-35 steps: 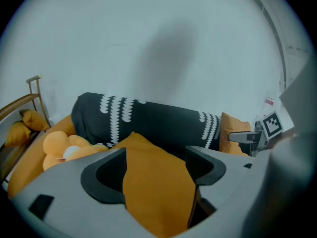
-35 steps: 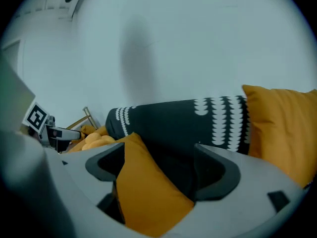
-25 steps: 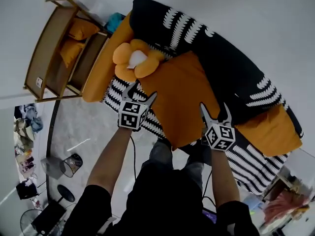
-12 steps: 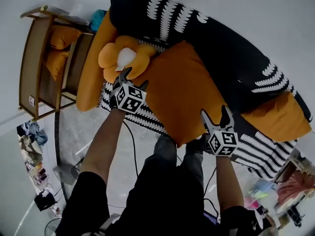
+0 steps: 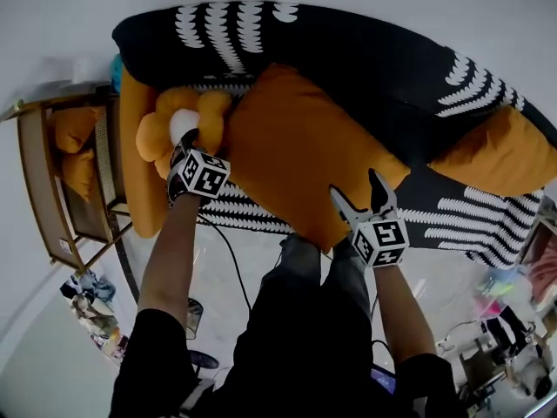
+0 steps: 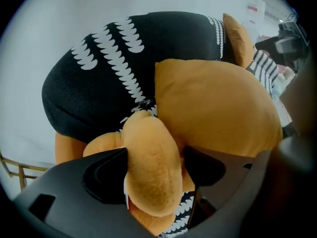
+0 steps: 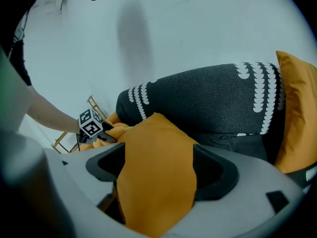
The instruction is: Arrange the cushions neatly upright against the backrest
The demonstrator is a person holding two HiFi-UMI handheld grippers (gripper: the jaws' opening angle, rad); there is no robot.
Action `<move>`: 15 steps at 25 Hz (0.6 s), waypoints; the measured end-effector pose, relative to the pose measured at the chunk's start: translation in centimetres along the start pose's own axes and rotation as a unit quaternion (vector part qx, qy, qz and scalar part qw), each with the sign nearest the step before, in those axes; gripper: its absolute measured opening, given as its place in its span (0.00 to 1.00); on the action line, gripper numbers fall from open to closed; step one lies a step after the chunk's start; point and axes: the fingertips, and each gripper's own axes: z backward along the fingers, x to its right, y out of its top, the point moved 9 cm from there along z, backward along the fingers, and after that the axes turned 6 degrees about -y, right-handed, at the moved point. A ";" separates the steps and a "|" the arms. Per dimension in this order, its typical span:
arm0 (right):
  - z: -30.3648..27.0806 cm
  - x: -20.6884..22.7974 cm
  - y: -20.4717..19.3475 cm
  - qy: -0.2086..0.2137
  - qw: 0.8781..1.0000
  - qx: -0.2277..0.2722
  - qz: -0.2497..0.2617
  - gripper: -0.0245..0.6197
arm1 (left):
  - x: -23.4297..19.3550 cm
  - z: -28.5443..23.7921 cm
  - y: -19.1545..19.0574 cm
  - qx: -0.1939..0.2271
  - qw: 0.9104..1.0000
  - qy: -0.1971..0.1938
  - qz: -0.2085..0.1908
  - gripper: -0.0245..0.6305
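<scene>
Two hand-held grippers set over sofa cushions, neither clamped yet.

Left hand-held gripper (image 5: 184, 143) stands wide w/ a petal of the flower cushion (image 5: 164, 134) btwn its jaws. Right hand-held gripper (image 5: 356, 190) stands wide round the near corner of the big orange cushion (image 5: 296, 159), which sprawls across the seat, far edge by the backrest (image 5: 365, 59). Best bet: bite deep into stuffing, not just fabric, then lift & tip each upright vs. the backrest w/o dragging its neighbour.
</scene>
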 end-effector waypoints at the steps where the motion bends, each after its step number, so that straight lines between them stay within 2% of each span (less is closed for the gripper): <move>1: -0.1 0.0 0.2 0.001 1.000 0.000 -0.002 0.72 | 0.0 -0.1 0.2 -0.005 1.000 -0.002 0.001 0.61; 3: -0.3 -0.2 0.5 0.005 1.000 -0.001 -0.002 0.72 | 0.1 -0.1 0.7 -0.012 1.000 -0.001 -0.002 0.56; 6: -0.5 -0.4 0.9 0.010 1.000 -0.003 0.003 0.70 | 0.3 0.3 0.7 -0.010 1.000 0.010 0.002 0.40; 8: -0.5 -0.7 1.2 0.018 1.000 0.001 0.005 0.68 | 0.0 0.8 0.3 -0.003 1.000 0.019 0.022 0.31; 11: -0.3 -1.5 1.3 0.038 0.999 0.004 0.011 0.67 | 0.3 2.1 -0.2 0.014 0.998 0.027 0.048 0.27; 15: 0.3 -1.4 1.4 0.058 0.998 0.004 0.023 0.67 | 3.3 5.0 1.0 0.065 0.995 0.050 0.049 0.25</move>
